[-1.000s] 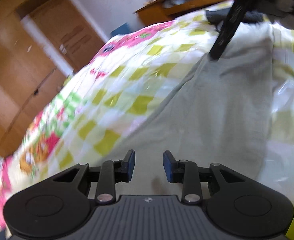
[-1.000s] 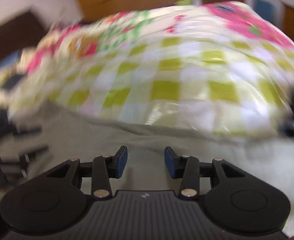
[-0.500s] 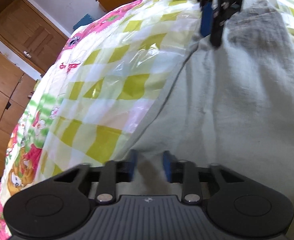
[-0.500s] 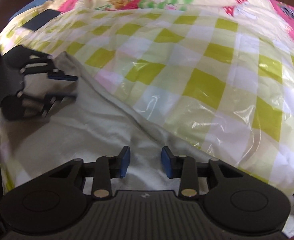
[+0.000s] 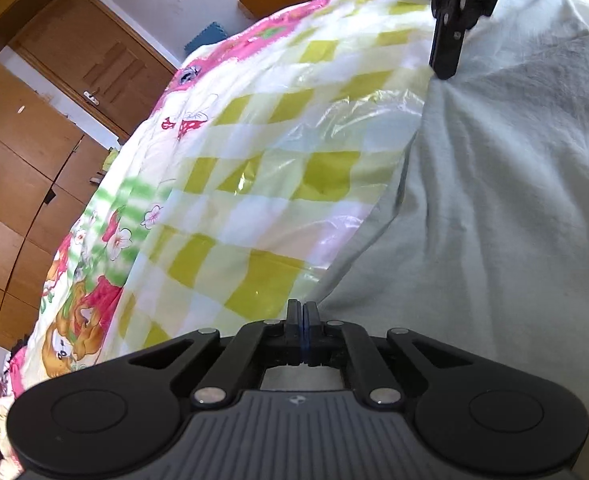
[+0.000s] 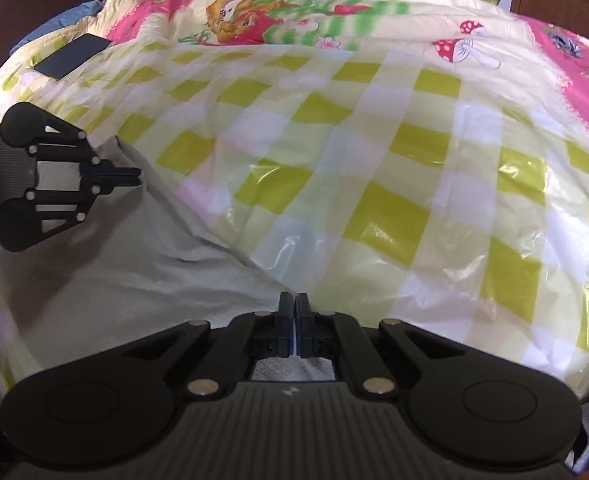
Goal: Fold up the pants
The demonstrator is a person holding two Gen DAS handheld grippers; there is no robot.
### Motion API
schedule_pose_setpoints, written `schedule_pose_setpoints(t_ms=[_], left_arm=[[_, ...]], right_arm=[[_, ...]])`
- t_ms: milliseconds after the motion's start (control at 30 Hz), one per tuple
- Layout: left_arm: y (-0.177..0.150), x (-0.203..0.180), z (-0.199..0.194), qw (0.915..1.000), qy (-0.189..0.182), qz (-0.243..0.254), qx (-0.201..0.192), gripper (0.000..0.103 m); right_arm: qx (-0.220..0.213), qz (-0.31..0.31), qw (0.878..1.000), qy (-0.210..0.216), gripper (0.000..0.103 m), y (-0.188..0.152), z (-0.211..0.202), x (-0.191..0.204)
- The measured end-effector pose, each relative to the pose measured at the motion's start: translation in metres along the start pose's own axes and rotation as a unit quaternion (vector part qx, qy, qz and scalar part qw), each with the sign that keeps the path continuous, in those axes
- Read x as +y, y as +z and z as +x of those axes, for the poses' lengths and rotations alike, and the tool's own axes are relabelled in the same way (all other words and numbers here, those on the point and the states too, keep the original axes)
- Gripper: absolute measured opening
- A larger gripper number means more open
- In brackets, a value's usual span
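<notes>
The pale grey cotton pants (image 5: 494, 220) lie flat on the bed, their long edge running from the left gripper (image 5: 302, 312) to the right gripper (image 6: 293, 304). Each gripper sits at one end of that edge, jaws closed together, apparently pinching the cloth's border. The fold would likely carry this edge sideways across the garment. Beneath is a glossy yellow-checked, cartoon-printed bedspread (image 6: 394, 168); wooden wardrobe doors (image 5: 26, 168) stand beyond.
</notes>
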State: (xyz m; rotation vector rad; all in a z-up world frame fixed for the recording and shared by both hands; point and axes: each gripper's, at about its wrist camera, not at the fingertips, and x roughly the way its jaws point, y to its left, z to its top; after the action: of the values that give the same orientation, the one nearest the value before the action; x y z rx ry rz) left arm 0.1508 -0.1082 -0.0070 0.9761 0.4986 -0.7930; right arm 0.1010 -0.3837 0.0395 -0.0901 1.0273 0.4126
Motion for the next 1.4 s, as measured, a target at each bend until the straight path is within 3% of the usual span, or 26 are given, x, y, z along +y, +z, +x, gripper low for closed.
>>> schedule_pose_setpoints(t_ms=[133,267,333,433,567,700,767,833,867,900,1167,1300,1400], left_arm=[[0.0,-0.008,-0.001,0.9995,-0.02,0.022,-0.004,0.024],[-0.001,-0.01,-0.003,0.9988,-0.037,0.028,-0.014,0.028],[-0.003,-0.021,-0.004,0.9971,-0.023,0.07,-0.017,0.028],[-0.006,-0.032,0.005,0.9927,-0.02,0.119,-0.004,0.029],[0.003,-0.022,0.006,0.9919,-0.041,0.12,-0.008,0.03],[0.004,-0.018,0.008,0.9896,-0.036,0.139,-0.008,0.053],[0.0,-0.019,0.013,0.9887,-0.051,0.141,0.007,0.052],[0.0,-0.021,0.014,0.9884,-0.052,0.142,0.013,0.043],[0.001,-0.02,0.015,0.9893,-0.055,0.134,0.02,0.025],[0.001,-0.019,0.016,0.9901,-0.051,0.128,0.025,0.02],[0.003,-0.011,0.01,0.9936,-0.017,0.112,0.006,0.02],[0.006,0.001,0.012,0.9971,0.006,0.076,-0.003,0.02],[0.002,-0.005,0.027,0.9973,0.003,0.072,0.014,0.02]], right_arm=[[0.031,-0.021,0.999,-0.011,0.008,-0.006,0.012,0.0],[0.017,-0.011,1.0,-0.009,0.009,-0.012,0.011,0.001],[0.016,-0.02,1.0,-0.003,0.01,-0.014,0.013,0.005],[0.022,-0.032,0.999,0.002,0.019,-0.014,0.02,0.009],[0.036,-0.046,0.998,0.016,0.028,-0.011,0.026,0.009],[0.038,-0.057,0.997,0.019,0.029,-0.011,0.026,0.011],[0.036,-0.055,0.998,0.019,0.029,-0.012,0.027,0.011],[0.035,-0.048,0.998,0.017,0.027,-0.013,0.029,0.011],[0.034,-0.045,0.998,0.015,0.019,-0.013,0.029,0.011],[0.035,-0.045,0.998,0.012,0.011,-0.013,0.028,0.011],[0.005,-0.021,1.0,-0.018,0.002,-0.007,0.014,0.004],[-0.02,0.001,0.999,-0.035,0.002,-0.002,0.008,-0.006],[-0.021,0.017,0.999,-0.043,0.005,-0.004,0.011,-0.011]])
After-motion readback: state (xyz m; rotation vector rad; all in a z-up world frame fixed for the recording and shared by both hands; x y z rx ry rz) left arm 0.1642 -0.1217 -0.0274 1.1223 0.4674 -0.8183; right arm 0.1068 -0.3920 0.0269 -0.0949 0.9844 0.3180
